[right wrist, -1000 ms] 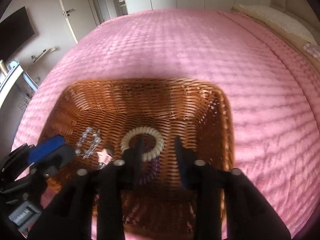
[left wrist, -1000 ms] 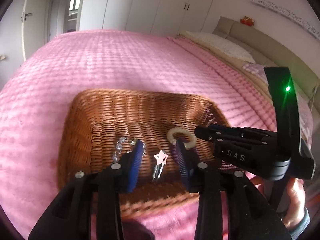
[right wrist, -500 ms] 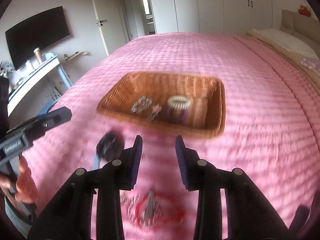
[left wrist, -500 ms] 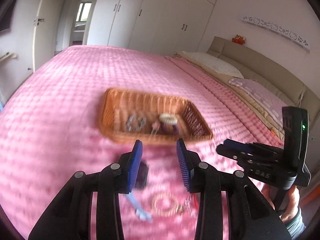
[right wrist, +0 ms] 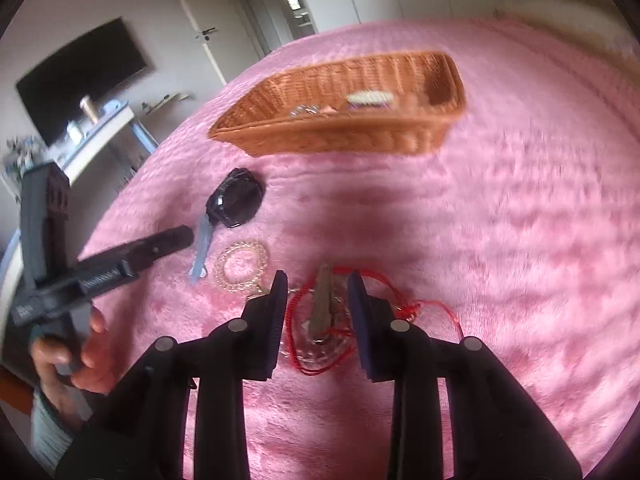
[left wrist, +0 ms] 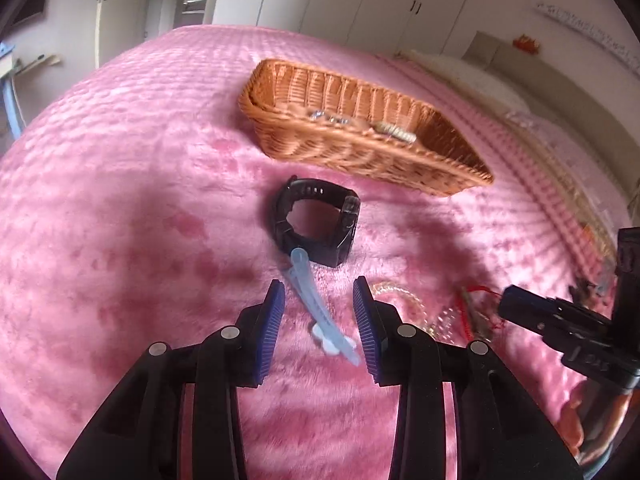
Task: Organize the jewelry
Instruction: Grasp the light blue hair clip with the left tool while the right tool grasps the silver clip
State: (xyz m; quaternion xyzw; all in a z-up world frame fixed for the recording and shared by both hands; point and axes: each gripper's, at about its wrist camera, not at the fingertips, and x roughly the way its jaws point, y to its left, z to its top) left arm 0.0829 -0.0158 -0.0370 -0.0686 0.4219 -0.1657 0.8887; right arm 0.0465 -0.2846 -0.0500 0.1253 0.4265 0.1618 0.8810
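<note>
Your left claw hangs released over the pink bedspread, jaws parted to either side of a pale blue hair clip that lies slantwise between them, untouched as far as the view shows. Just beyond the clip's far tip sits a black watch, and farther ahead the wicker basket, already holding a few pieces. To the right of this claw lies a beaded bracelet. Your right claw is likewise released, its jaws straddling a brownish metal clip tangled in a red cord; the beaded bracelet lies just left of its left finger, the basket well ahead. The step in hand appears to be picking up the next loose items for the basket. The next move calls for lowering each claw until the fingers bracket the clip, then clenching squarely; the soft pile may let thin pieces sink, and the cord could drag neighbouring items along.
</note>
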